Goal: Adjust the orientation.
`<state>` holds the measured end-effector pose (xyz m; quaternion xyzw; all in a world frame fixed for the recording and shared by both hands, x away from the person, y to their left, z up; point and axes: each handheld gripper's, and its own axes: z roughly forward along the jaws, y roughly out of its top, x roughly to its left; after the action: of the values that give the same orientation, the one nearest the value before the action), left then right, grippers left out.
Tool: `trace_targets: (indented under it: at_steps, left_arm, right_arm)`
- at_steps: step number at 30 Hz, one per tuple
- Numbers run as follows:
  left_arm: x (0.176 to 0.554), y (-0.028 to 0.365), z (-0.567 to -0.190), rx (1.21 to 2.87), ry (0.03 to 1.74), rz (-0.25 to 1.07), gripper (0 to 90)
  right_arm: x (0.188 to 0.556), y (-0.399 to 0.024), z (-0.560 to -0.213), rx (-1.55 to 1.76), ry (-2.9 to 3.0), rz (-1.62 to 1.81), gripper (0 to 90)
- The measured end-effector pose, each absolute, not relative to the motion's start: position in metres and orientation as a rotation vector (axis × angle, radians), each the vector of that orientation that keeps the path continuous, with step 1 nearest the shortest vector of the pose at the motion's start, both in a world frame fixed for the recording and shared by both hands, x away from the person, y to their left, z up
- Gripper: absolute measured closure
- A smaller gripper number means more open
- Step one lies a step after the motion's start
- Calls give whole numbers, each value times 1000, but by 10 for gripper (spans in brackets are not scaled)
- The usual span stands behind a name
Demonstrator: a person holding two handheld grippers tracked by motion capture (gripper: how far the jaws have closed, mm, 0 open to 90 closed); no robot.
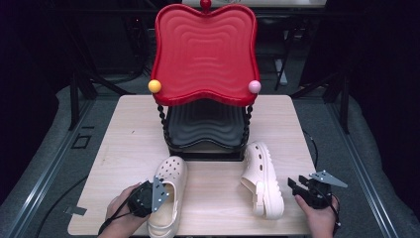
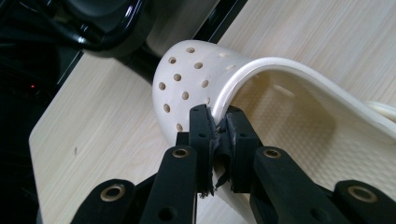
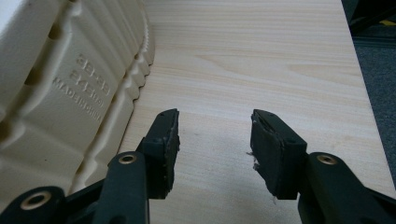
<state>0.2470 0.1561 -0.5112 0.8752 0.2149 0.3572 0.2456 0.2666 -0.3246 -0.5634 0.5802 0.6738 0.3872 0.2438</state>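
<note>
Left hand (image 1: 120,208): comes in from the bottom edge of the high view, at the near left of the table, wrapped round the black body of its gripper.
Left gripper (image 1: 157,194): lies low over the near left part of the table, its grey plate facing up. In the left gripper view its jaws are clamped on the thin side wall of the left clog, one pad on the outside and one on the inside, right at the edge of the opening.
Left clog (image 1: 168,196): cream, with round holes over the toe, standing sole down on the near left of the table. Its toe points away from the person toward the stand, and its opening faces up.
Table (image 1: 213,198): pale wood grain, bare between the two clogs.
Stand (image 1: 205,114): at the far middle of the table, a black wavy tray low down and a red wavy tray (image 1: 204,52) on top, joined by black beaded posts. A yellow ball (image 1: 154,86) and a pink ball (image 1: 254,87) sit on the front corners of the red tray.
Right clog (image 1: 262,180): cream, tipped on its side on the near right of the table, well apart from the left clog. In the right gripper view its ridged sole faces the gripper.
Right gripper (image 1: 294,184): near the right edge of the table, just beside the right clog and not touching it. Its jaws stand apart over bare wood, with nothing between them.
Right hand (image 1: 321,218): at the bottom right of the high view, holding that gripper from behind.
</note>
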Motion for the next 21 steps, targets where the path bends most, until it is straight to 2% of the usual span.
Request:
trace_targets:
  at_steps: [11,21]
  left_arm:
    - [257,127,-512,2386,591,939,835]
    - [257,124,-517,2340,598,941,806]
  right_arm:
    - [266,-326,-562,1582,1846,1047,515]
    - [265,-327,-560,1564,1841,1040,538]
